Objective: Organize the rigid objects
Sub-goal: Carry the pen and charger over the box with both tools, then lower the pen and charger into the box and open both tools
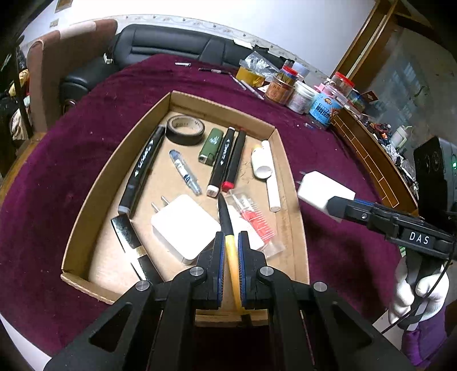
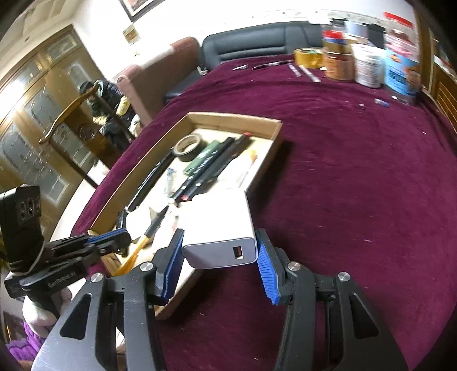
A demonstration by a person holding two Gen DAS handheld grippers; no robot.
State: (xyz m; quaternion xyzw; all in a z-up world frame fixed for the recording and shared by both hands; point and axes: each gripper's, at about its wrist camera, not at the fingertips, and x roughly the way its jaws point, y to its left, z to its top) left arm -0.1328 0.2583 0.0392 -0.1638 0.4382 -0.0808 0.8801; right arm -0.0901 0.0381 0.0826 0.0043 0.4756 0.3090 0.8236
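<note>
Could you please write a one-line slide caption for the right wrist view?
Right claw carries a white USB charger toward the cardboard tray.

A table draped in a dark maroon velvet cloth (image 2: 357,171) fills the middle of the room, and everything else sits around it. Just beyond its far edge stand a black leather sofa (image 1: 171,42) and a brown-and-cream armchair (image 1: 57,57) against a pale wall (image 1: 257,17). To the left of the table in the right wrist view are tall wooden doors with frosted glass panels (image 2: 42,114), brightly lit, with a framed picture (image 2: 140,7) high on the wall above.
</note>
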